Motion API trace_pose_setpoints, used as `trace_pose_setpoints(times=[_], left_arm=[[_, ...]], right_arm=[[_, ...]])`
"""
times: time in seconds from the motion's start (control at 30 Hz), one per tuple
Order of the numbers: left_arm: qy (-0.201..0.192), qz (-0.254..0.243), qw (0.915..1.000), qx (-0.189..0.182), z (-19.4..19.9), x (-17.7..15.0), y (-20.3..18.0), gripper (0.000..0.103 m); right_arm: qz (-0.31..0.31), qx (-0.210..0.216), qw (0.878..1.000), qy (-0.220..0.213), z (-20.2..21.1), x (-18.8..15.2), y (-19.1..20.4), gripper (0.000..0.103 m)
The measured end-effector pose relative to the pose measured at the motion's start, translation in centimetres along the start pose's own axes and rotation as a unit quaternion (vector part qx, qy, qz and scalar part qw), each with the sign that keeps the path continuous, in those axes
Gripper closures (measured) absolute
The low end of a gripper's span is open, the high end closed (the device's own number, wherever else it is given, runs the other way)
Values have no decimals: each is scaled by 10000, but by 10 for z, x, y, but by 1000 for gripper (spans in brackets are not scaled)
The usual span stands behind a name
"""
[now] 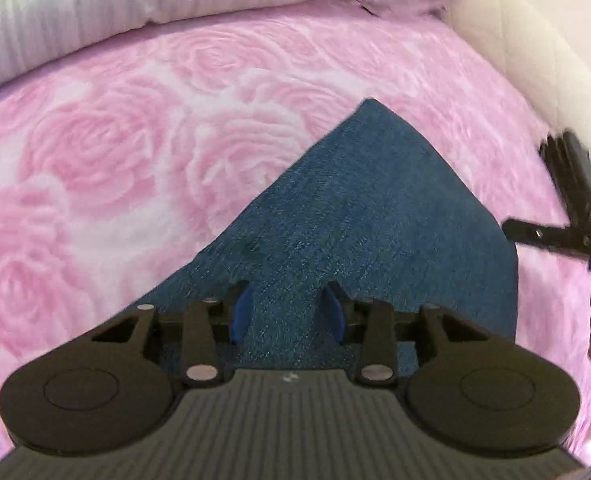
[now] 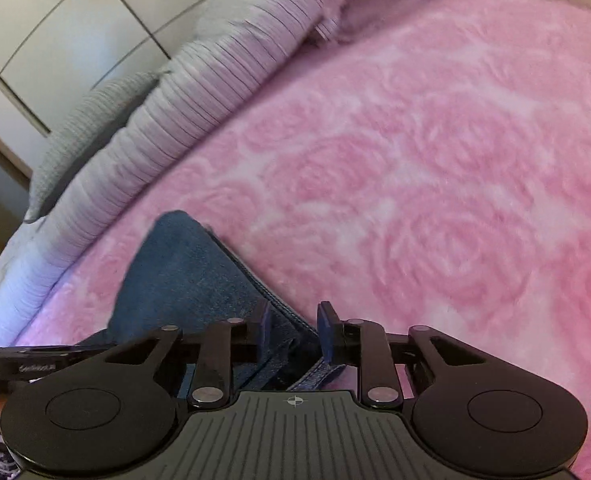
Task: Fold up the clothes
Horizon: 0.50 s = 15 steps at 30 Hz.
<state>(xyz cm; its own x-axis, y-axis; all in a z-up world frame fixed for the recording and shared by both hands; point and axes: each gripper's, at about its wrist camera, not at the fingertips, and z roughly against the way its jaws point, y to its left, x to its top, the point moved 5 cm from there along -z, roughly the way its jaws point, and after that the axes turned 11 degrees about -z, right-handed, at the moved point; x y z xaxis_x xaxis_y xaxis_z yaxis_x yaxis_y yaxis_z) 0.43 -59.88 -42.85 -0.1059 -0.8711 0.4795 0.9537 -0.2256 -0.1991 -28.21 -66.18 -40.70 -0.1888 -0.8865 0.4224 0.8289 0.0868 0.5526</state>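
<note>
- The jeans (image 1: pixel 351 216) lie on the pink rose blanket (image 1: pixel 115 152). In my left wrist view they show as a smooth blue slab running to a point, and in the right wrist view I see a stitched hem or waistband edge (image 2: pixel 255 276) running towards my fingers. The denim looks doubled over, but I can't tell how many folds are in it.
- My left gripper (image 1: pixel 285 312) sits over the near part of the denim with its blue pads spread wide apart, pinching nothing that I can see.
- My right gripper (image 2: pixel 291 334) is also spread, with the stitched edge passing between the pads. I judge it is not clamped, as there is a gap on both sides.
- Risk: if I close the right gripper now, I may catch only the top layer of that edge, and a lift would peel the stack open.
- Risk: the blanket is plush, so pads pushed low could grab pile with the denim and drag the bedding.
- Risk: denim is stiff and heavy, and a one-sided pull would skew the fold.
- Around it, striped bedding (image 2: pixel 183 92) is bunched along the far side, well apart from the jeans. A pale padded surface (image 1: pixel 535 40) rises beyond the blanket.
- The other gripper shows at each view's edge, near the denim, so the two could knock together.
</note>
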Motion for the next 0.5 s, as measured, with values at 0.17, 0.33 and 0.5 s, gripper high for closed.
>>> trace_pose_setpoints(times=[0.17, 0.33, 0.5], left_arm=[[-9, 46, 10000, -28, 42, 3, 20, 58], [231, 28, 9987, 463, 81, -25, 63, 49], [393, 831, 9952, 338, 78, -61, 98, 50]], right_arm=[[274, -26, 9996, -97, 32, -4, 14, 78], [156, 18, 9997, 166, 63, -48, 32, 48], [-696, 350, 9912, 1073, 64, -144, 57, 44]])
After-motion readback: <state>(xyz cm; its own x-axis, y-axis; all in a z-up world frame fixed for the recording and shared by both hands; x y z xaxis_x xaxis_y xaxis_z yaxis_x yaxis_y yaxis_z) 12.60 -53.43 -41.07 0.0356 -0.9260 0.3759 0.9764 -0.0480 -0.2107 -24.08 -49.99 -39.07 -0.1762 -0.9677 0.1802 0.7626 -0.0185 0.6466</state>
